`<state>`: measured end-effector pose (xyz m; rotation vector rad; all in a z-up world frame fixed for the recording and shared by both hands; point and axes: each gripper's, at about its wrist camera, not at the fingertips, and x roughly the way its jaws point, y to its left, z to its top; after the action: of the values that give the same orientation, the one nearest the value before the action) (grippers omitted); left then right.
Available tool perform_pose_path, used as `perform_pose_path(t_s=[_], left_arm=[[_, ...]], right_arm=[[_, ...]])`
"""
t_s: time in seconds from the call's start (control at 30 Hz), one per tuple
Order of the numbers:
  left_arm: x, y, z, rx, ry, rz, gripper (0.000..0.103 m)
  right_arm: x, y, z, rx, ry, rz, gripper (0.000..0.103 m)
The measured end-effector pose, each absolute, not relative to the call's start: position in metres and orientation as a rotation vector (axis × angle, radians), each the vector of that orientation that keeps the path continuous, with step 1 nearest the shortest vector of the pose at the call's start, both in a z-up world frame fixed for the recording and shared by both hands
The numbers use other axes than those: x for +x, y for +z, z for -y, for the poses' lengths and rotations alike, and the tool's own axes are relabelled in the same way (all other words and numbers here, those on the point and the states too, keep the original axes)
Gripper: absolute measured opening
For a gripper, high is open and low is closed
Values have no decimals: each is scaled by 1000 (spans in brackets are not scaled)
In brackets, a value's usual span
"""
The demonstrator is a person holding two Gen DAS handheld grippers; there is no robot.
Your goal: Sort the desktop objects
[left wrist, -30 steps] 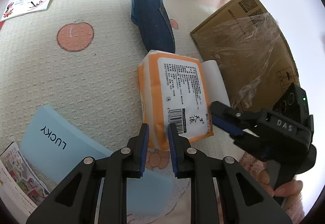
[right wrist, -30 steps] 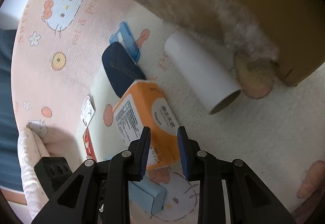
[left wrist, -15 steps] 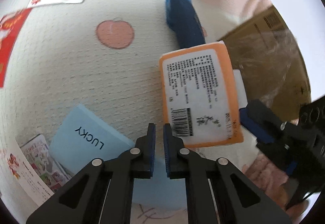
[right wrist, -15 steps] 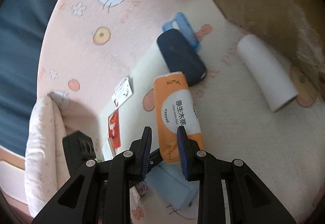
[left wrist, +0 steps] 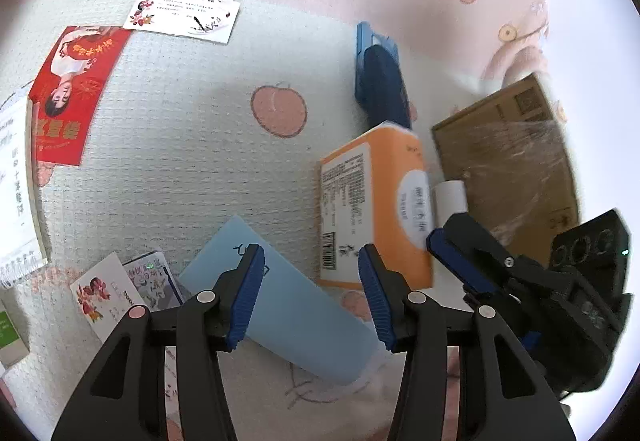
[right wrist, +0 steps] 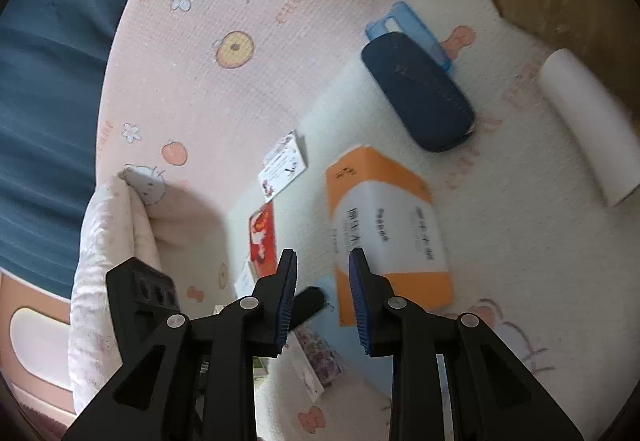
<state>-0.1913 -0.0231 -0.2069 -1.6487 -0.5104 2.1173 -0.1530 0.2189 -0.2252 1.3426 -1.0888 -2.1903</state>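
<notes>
A: Left hand-held gripper (left wrist: 311, 295) is spread wide with nothing between its blue pads, hanging right over the light blue box (left wrist: 292, 305).

B: And the orange tissue pack (left wrist: 374, 201) sits just beside that box, on its right, lying on the quilted mat (left wrist: 168, 145). No pad is touching it.

A: Right hand-held gripper (right wrist: 322, 301) is partly parted, a narrower gap, holding nothing either. From its camera the tissue pack (right wrist: 386, 229) lies just ahead and to the right of the fingers.

B: I'd call this a between-grasps step: both tools free, choosing the next item.

A: My guess is the blue box goes next, since the left fingers already straddle its top edge. That wants a drop down and a squeeze across the narrow side.

B: Plenty waiting elsewhere. The dark blue case (right wrist: 418, 91) rests on a clear blue one behind the tissues, the white roll (right wrist: 588, 125) lies near the cardboard box (left wrist: 508, 165), and the red leaflet (left wrist: 70, 93) and printed cards (left wrist: 184, 15) are well off to the left.

A: Whether the cardboard box is the sorting bin, I can't tell from here.
</notes>
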Motion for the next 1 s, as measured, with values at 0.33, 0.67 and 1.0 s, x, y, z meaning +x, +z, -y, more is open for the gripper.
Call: perform_pose_path(t_s=[0.33, 0.67, 1.0], left_arm=[[-204, -196, -11, -1613, 1986, 519, 63], [-206, -197, -17, -1590, 2120, 457, 10], [-224, -219, 27, -1741, 2208, 413, 10]], right_arm=[[-141, -254, -268, 1479, -2230, 1328, 58], [-153, -262, -252, 1507, -2258, 1197, 26], [-173, -266, -201, 1560, -2171, 984, 26]])
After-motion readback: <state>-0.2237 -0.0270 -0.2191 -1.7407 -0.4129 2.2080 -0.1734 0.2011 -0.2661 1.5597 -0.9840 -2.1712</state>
